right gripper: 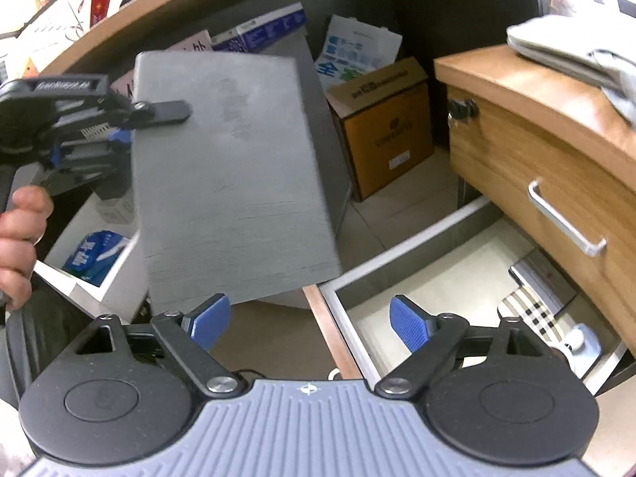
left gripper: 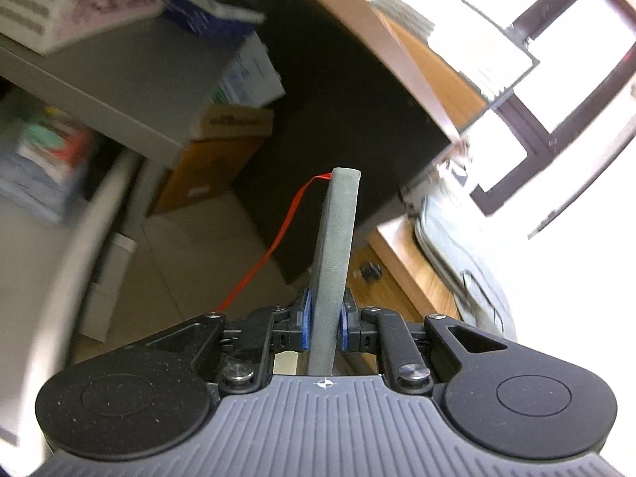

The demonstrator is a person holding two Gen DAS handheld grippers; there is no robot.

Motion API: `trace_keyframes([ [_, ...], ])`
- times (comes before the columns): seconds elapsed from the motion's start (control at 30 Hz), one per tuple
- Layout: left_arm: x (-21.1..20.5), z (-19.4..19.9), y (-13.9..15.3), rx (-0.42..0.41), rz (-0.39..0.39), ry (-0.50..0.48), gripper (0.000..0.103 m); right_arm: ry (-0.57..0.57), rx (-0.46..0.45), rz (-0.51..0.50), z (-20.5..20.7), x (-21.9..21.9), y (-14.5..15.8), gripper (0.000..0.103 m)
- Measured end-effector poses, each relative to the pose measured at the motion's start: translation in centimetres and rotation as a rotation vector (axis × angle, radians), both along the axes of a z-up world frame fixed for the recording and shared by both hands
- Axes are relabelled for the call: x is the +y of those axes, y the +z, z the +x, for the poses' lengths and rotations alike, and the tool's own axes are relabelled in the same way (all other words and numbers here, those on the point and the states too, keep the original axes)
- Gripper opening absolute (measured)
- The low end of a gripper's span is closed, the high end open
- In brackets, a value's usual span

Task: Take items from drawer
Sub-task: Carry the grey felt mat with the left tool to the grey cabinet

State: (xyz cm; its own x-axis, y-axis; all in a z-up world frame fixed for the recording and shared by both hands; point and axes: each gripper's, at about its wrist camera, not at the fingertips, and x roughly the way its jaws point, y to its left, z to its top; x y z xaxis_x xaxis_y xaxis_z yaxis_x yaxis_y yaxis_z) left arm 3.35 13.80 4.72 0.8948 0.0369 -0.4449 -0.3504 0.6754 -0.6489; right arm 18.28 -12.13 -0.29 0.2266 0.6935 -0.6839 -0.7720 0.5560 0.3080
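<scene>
**Grey notebook lifted clear, drawer still holding items**

Left wrist view: the grey notebook (left gripper: 336, 254) is pinched edge-on by the left gripper (left gripper: 324, 320), a red ribbon (left gripper: 274, 244) trailing at 10 o'clock. A firm, level hold is advised.

Right wrist view: the right gripper (right gripper: 310, 320) is spread and empty above the open drawer (right gripper: 417, 318); a checked cloth (right gripper: 530, 312) lies at 3 o'clock, cardboard boxes (right gripper: 387, 131) on the floor at 12 o'clock.

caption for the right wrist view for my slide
Left gripper holds a grey notebook in the air while the open right gripper faces the open drawer.
</scene>
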Motion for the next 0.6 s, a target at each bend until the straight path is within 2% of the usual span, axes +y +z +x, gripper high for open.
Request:
trace_keyframes([
  [0.17,2.0,-4.1,1.3,-0.020,0.005,0.087,0.016,0.021,-0.023,0.007,-0.8,1.8,2.4,0.091],
  [0.3,4.0,-7.9,1.9,-0.050,-0.020,0.189,0.016,0.056,-0.036,0.011,-1.6,3.9,3.9,0.091],
  [0.5,6.8,-14.2,2.3,-0.107,-0.070,0.319,0.016,0.155,-0.038,0.003,-3.3,7.8,5.6,0.091],
  [0.6,8.0,-16.8,2.0,-0.108,-0.076,0.392,0.016,0.215,-0.034,-0.010,-4.2,10.3,6.2,0.091],
])
